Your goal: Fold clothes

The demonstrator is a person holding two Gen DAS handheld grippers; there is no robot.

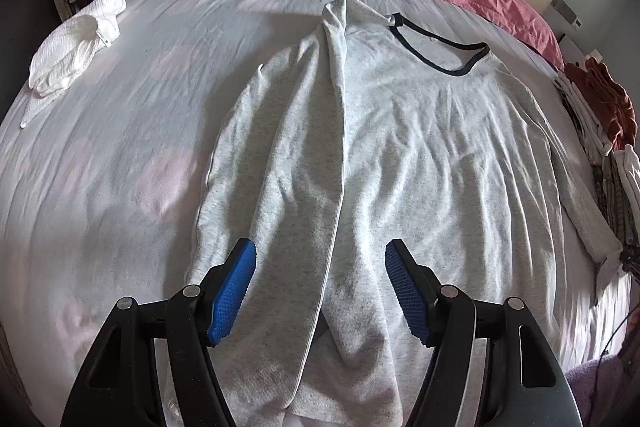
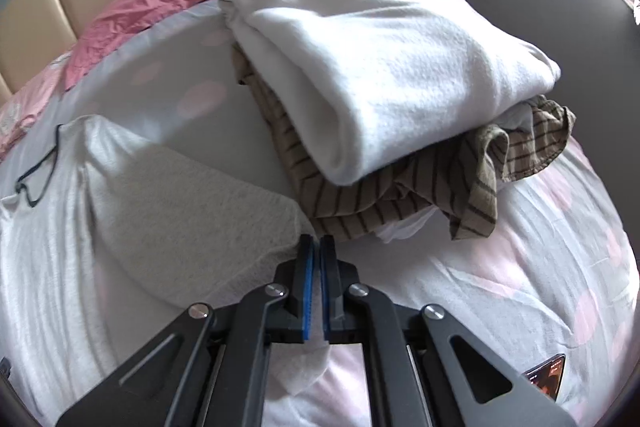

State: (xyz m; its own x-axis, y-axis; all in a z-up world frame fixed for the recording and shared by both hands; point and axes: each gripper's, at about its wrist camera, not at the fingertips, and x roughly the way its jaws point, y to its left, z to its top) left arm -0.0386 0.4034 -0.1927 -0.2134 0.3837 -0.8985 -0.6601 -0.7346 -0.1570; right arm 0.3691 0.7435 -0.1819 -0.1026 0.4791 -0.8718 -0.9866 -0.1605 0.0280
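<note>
Grey shirt [image 1: 420,131] on bed, no legible writing, right claw [image 2: 319,247] pinching sleeve [image 2: 192,203]

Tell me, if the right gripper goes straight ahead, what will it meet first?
Probably the striped brown garment under the folded white fleece; the right gripper, shut on the grey sleeve, points there.

Two low bedward views, shared shirt [image 1: 400,155]

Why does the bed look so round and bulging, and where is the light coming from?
Left wrist view: the fisheye lens bows the pale bedsheet into a dome, corners dark. Right wrist view: same bulge; daylight glares at the top right edge, and the folded white fleece blanket is bright on top, shadowed beneath.
</note>
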